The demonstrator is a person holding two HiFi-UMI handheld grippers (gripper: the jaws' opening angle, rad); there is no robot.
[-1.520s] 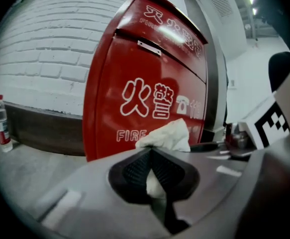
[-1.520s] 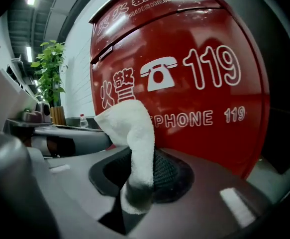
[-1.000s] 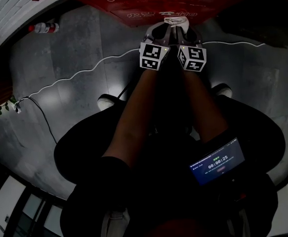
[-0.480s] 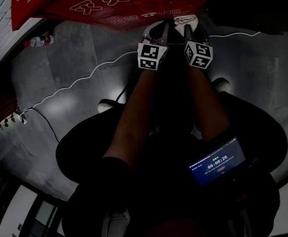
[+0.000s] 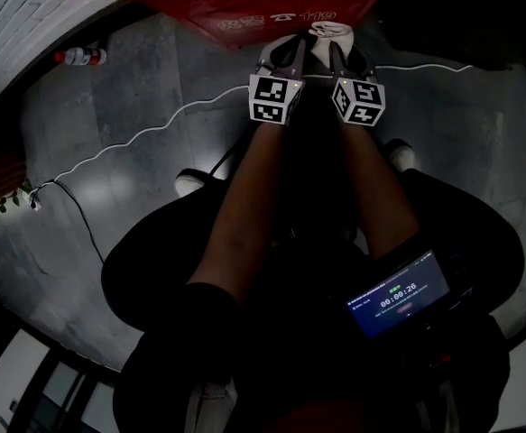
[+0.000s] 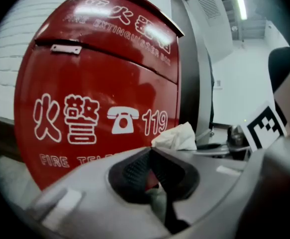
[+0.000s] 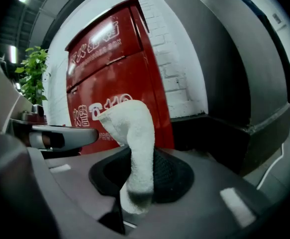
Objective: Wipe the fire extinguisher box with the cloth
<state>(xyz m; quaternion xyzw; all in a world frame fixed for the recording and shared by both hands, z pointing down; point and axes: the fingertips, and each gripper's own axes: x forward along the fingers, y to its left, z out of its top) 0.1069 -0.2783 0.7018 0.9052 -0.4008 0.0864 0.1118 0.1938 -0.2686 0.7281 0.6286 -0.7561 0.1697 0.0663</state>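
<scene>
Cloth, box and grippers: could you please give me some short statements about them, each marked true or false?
1. The right gripper is shut on the cloth. True.
2. The left gripper holds a second cloth. False: its jaws are together with nothing between them.
3. The box is red with white print. True.
4. The cloth is blue. False: it is white.
5. The box lies flat on the floor. False: it stands upright against a white brick wall.
</scene>
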